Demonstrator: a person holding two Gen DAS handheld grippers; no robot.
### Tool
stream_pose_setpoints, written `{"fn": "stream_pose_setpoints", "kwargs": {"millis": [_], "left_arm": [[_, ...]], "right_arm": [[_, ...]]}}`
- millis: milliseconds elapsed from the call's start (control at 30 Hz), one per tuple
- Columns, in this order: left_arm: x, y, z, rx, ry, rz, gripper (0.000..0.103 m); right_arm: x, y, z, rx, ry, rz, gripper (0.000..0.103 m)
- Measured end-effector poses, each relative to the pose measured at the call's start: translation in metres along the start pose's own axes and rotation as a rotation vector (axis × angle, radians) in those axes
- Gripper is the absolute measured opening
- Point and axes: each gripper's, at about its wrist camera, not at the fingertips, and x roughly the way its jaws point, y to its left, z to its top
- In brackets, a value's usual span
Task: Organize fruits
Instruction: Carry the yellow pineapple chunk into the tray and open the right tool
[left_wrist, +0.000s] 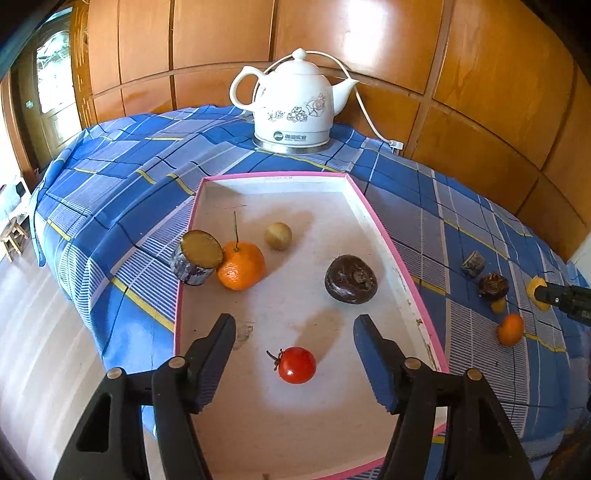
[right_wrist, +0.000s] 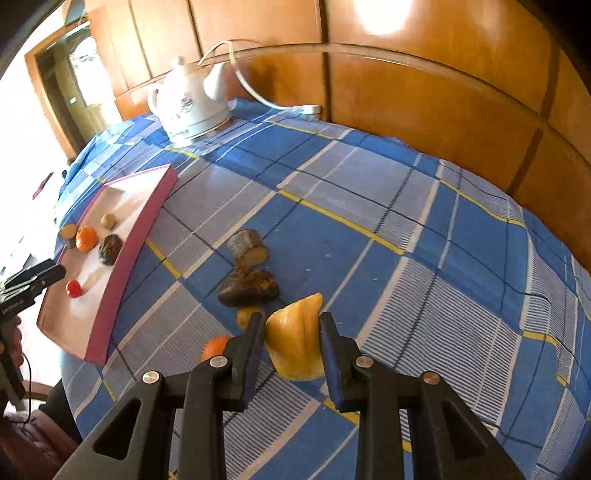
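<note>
Left gripper (left_wrist: 293, 328) hung over the shallow white pink-rimmed tray (left_wrist: 384, 225), fingers well apart, nothing gripped; a small red cherry tomato (left_wrist: 296, 364) lay on the tray floor between them, untouched. Same tray held a stemmed orange mandarin (left_wrist: 241, 270), a pale round fruit (left_wrist: 277, 236), a dark brown water chestnut (left_wrist: 351, 279) and a cut sugarcane stub (left_wrist: 197, 257) at the left rim. Right gripper (right_wrist: 291, 325) was clamped narrow on a yellow wedge of fruit (right_wrist: 295, 343) over the blue plaid tablecloth (right_wrist: 424, 229). Another sugarcane piece (right_wrist: 248, 247), dark chestnut (right_wrist: 248, 287) and orange mandarin (right_wrist: 216, 347) lay loose on the cloth.
</note>
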Motion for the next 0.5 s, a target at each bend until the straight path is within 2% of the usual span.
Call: {"fn": "stream_pose_setpoints", "kwargs": {"millis": [200, 367, 500], "left_arm": [[0.000, 0.012, 0.001, -0.018, -0.002, 0.012, 0.067], [0.000, 0.025, 0.003, -0.048, -0.009, 0.031, 0.067], [0.000, 0.033, 0.003, -0.065, -0.012, 0.041, 0.067]], "right_arm": [[0.007, 0.017, -0.001, -0.035, 0.026, 0.070, 0.030], [0.013, 0.041, -0.001, -0.095, 0.068, 0.090, 0.030], [0.009, 0.066, 0.005, -0.126, 0.063, 0.131, 0.023]]}}
